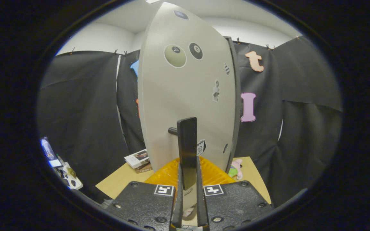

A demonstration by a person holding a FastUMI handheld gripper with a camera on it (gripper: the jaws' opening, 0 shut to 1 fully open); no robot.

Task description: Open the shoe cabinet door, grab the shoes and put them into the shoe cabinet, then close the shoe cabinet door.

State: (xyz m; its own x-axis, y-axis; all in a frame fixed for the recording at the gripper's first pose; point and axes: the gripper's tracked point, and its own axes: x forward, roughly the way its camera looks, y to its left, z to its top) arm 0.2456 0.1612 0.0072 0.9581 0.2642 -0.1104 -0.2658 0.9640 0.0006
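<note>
Gripper fingers pinch the door handle between them. Best to pull along the hinge arc, steady and square, so the grip won't slip.

The gripper view rides on the hand-held gripper, facing forward, close against the cabinet door

A: What's hidden past the fingers?
B: The cabinet door blocks the cabinet's inside, and its handle covers the fingertips.
A: The stickers on the door?
B: Too small to tell.
</note>
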